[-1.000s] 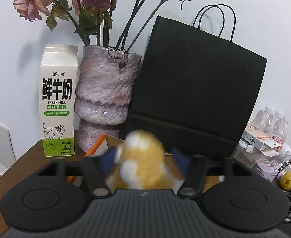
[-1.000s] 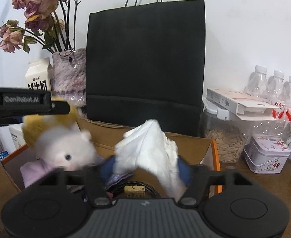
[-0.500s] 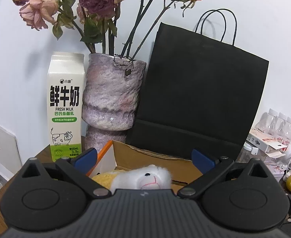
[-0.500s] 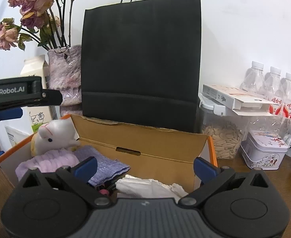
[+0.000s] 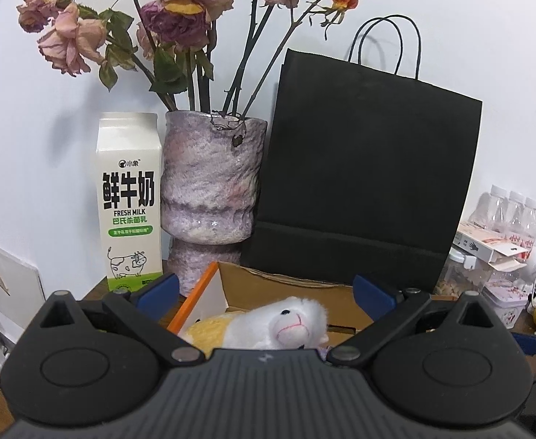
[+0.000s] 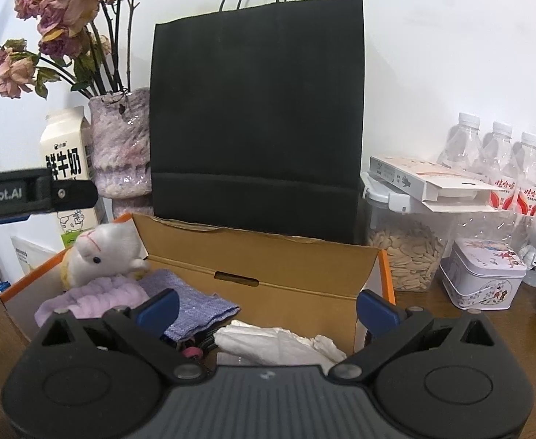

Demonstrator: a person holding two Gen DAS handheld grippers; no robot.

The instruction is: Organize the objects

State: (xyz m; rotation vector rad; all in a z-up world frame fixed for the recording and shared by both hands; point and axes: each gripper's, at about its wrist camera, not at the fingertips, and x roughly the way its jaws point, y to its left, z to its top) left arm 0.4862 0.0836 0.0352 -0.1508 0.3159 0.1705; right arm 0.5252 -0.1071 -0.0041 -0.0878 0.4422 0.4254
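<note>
Both tongs, left & right, spread wide above box.

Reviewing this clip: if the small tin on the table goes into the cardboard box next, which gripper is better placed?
Probably the right gripper. It is open and empty, and the tin sits just right of the cardboard box on its side. The left gripper, also open, hovers over the plush toy at the box's far end.

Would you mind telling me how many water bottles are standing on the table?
3: the water bottles stand in a row against the wall at far right, behind the seed jar and the tin. More may be hidden.
</note>
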